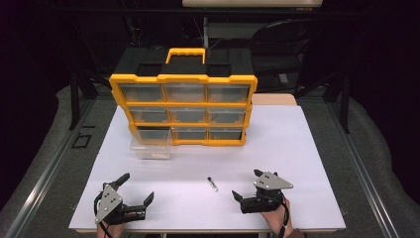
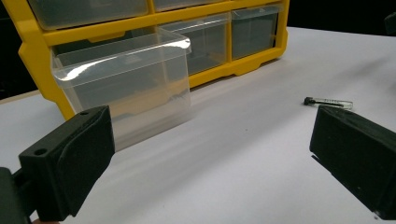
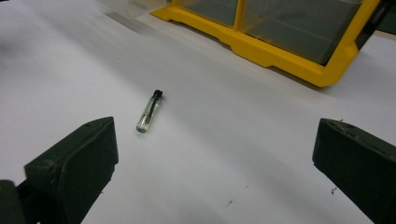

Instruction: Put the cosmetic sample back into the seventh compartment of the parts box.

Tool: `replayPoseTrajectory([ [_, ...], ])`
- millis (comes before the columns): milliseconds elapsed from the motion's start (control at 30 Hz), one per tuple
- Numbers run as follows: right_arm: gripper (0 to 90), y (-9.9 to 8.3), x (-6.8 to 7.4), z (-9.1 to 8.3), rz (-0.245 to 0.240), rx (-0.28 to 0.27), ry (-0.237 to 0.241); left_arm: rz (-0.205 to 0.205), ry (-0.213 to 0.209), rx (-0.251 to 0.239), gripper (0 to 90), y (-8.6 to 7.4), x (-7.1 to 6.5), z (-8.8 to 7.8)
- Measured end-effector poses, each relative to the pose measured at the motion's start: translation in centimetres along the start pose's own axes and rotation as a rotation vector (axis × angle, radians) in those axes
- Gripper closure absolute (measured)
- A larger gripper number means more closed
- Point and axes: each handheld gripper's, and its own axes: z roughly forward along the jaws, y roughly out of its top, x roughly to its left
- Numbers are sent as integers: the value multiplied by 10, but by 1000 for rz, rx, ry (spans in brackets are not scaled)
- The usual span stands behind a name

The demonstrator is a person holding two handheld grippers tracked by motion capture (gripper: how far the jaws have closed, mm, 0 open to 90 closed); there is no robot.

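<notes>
Both claws spread, L claw (image 1: 135, 191) & R claw (image 1: 246, 185) empty; vial (image 1: 212, 184) btwn, prob. glass.

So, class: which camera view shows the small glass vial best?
The right gripper view: the vial lies near and whole, black cap visible. The high view shows it tiny; the left gripper view shows it far off, beside a jaw.

Vial (image 3: 150, 111) contents too small to tell; organizer (image 3: 280, 32) cropped by frame edge.
</notes>
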Motion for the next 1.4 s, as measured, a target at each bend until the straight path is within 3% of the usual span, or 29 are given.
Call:
replayPoseTrajectory([
  [167,0,4,4,10,2,63,24,3,1,10,0,-1,0,1],
  [367,0,9,10,20,4,95,31,2,3,6,0,0,0,0],
  [500,0,11,13,26,44,140,48,-1,4,13,0,-1,1,1],
  [1067,0,29,29,50,12,230,50,1,6,14,0,-1,1,0],
  [1400,160,37,37,69,-11,281,50,-1,6,15,0,-1,2,0],
])
